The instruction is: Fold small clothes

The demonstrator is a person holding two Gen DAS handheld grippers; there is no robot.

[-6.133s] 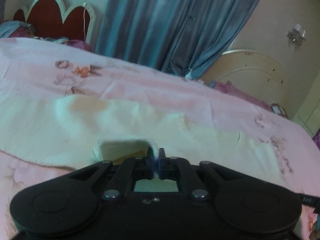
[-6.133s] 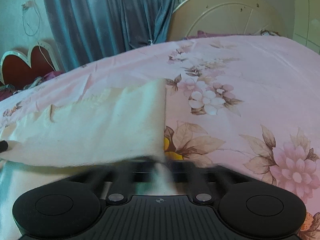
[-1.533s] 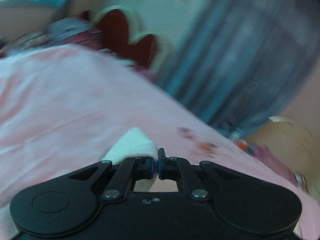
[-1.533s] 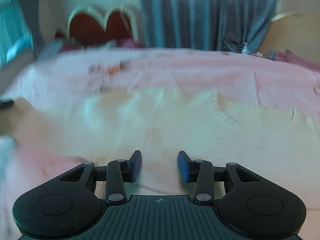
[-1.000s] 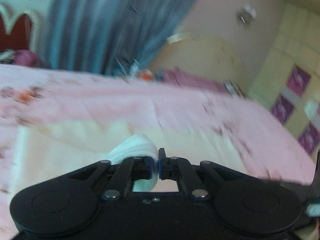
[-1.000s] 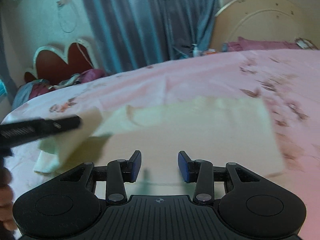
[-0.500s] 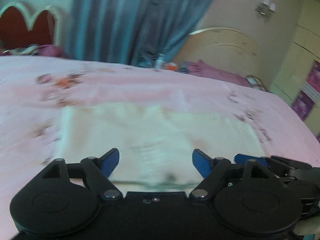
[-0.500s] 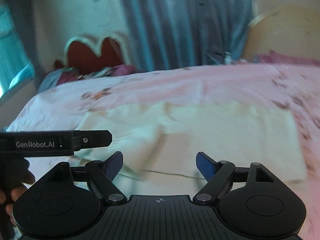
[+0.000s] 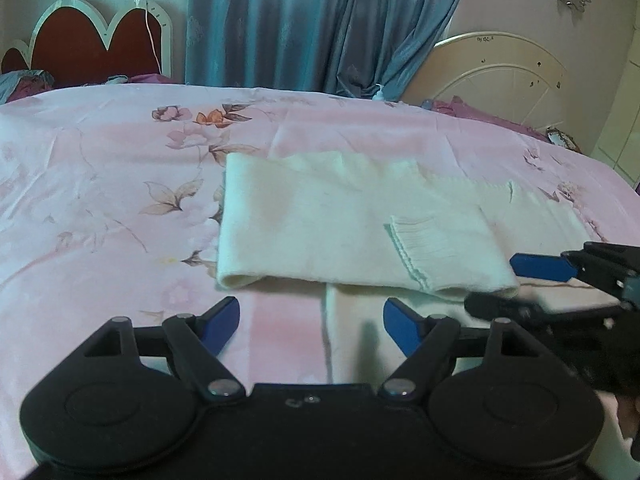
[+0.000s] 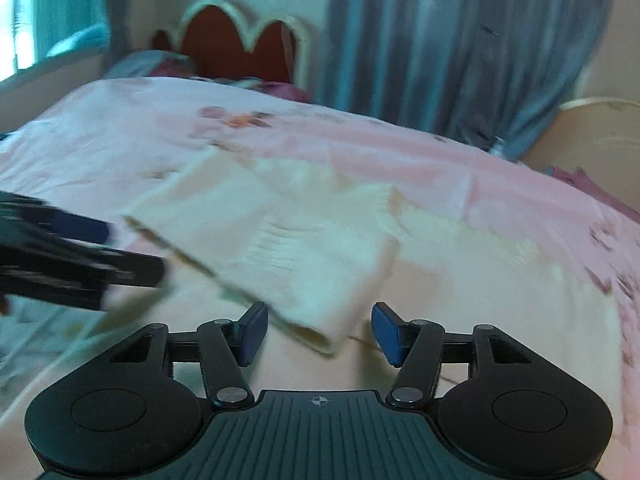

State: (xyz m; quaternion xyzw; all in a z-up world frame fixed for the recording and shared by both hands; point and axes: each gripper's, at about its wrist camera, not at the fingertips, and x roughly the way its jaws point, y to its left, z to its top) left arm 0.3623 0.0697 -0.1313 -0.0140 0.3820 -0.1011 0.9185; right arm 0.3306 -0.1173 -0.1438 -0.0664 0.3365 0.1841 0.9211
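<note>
A cream knitted garment lies flat on the pink floral bedsheet, with a sleeve folded across it and its ribbed cuff on top. My left gripper is open and empty, just short of the garment's near edge. My right gripper is open and empty, with the folded sleeve's end lying between its fingers. The right gripper also shows at the right of the left wrist view. The left gripper shows blurred at the left of the right wrist view.
A red scalloped headboard and pillows stand at the far left. Blue curtains hang behind the bed. A cream round headboard leans against the far right wall.
My left gripper has let go of the sleeve, opened wide and drawn back. The sleeve now lies folded across the garment. My right gripper has opened wider and swung to the sleeve's end.
</note>
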